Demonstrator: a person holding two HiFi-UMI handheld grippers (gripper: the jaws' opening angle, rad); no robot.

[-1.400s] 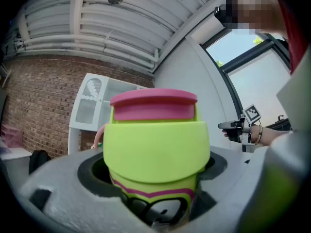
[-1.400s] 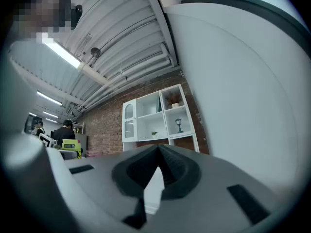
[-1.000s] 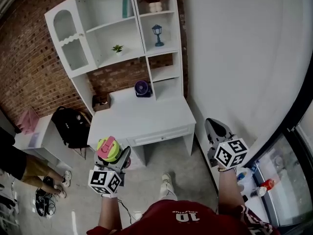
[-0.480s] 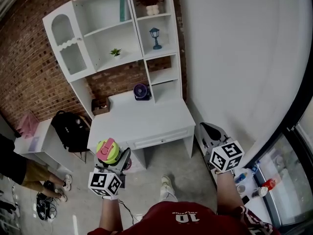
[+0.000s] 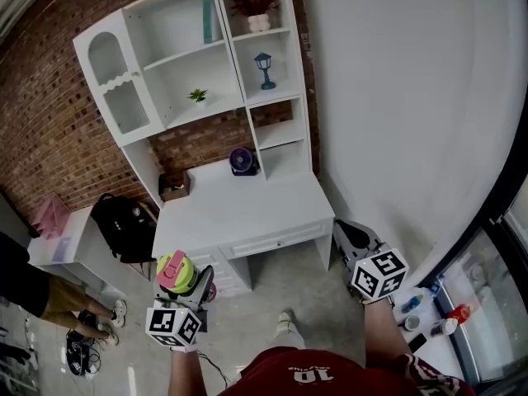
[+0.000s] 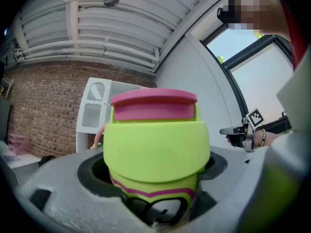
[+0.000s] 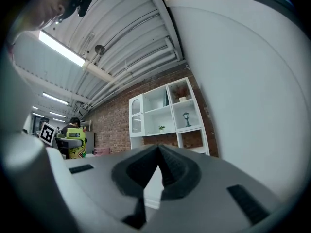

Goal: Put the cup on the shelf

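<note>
A lime-green cup with a pink lid stands upright in my left gripper, which is shut on it, in front of the white desk's left side. It fills the left gripper view, cup wedged between the grey jaws. My right gripper is shut with nothing in it, off the desk's right front corner near the white wall; its jaws meet in the right gripper view. The white shelf unit stands on the desk against the brick wall, with several open compartments.
The white desk holds a purple fan and a small brown box. Shelves carry a small plant, a blue lantern and a potted plant. A black backpack and a person's legs are at left.
The head view has shifted, so the desk and shelf now sit slightly lower in frame. Both grippers have dropped a little lower in the picture; the cup stays gripped.
</note>
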